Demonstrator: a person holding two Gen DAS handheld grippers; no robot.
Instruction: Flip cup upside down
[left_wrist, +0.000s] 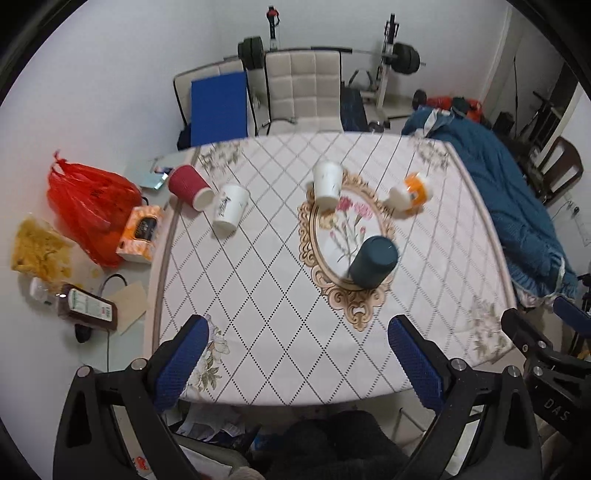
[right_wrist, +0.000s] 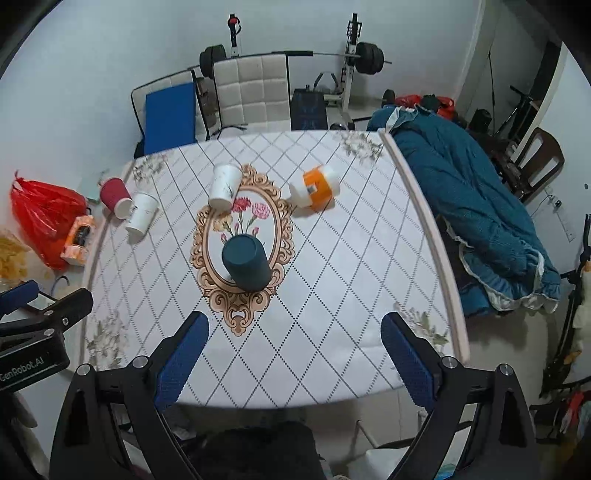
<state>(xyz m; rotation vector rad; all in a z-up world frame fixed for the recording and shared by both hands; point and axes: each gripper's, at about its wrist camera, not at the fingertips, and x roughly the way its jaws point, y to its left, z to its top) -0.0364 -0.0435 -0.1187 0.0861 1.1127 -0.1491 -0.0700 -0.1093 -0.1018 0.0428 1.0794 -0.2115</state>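
A dark teal cup (left_wrist: 373, 263) (right_wrist: 246, 263) stands upside down on the oval flower print in the middle of the table. Two white paper cups (left_wrist: 327, 181) (left_wrist: 231, 206) stand upside down farther back, also seen in the right wrist view (right_wrist: 224, 181) (right_wrist: 142, 213). A red ribbed cup (left_wrist: 189, 187) (right_wrist: 116, 197) stands upside down at the far left corner. An orange and white cup (left_wrist: 412, 194) (right_wrist: 314, 190) lies tilted at the back right. My left gripper (left_wrist: 297, 363) and right gripper (right_wrist: 293, 362) are open and empty above the near table edge.
The table (left_wrist: 280, 332) has a diamond-patterned cloth. A blue quilt (right_wrist: 469, 206) lies along its right side. A red bag (left_wrist: 85, 203), a tissue box (left_wrist: 140, 232) and bottles lie on the floor at left. Chairs (left_wrist: 303, 88) and a barbell rack stand behind.
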